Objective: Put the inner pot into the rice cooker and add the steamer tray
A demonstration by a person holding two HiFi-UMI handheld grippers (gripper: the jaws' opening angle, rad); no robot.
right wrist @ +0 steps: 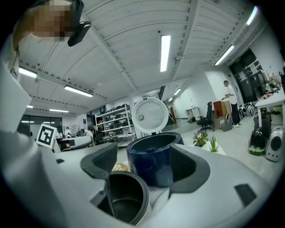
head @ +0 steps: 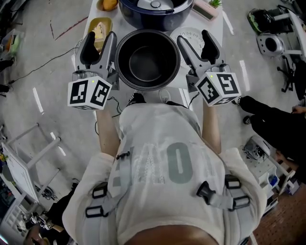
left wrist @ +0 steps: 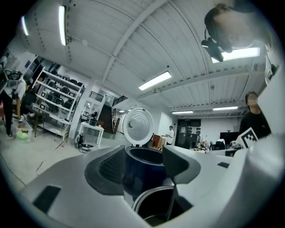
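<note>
The dark inner pot (head: pixel 147 60) stands empty on the white table, just in front of the blue rice cooker (head: pixel 155 12), whose lid (left wrist: pixel 138 126) is up. My left gripper (head: pixel 99 40) hangs open at the pot's left side and my right gripper (head: pixel 194 39) hangs open at its right side. Neither holds anything. In the left gripper view the pot's rim (left wrist: pixel 156 207) shows low between the jaws, with the cooker (left wrist: pixel 142 167) behind it. In the right gripper view the pot (right wrist: pixel 127 196) lies low left and the cooker (right wrist: pixel 153 160) stands beyond. A round white steamer tray (head: pixel 189 32) lies partly hidden under the right gripper.
A yellow container (head: pixel 99 28) and an orange fruit (head: pixel 109 5) sit at the table's left behind the left gripper. A pink tray with a small plant (head: pixel 208 7) is at the back right. The table's right edge (head: pixel 221 28) is close. A seated person's legs (head: pixel 267 115) are on the floor at right.
</note>
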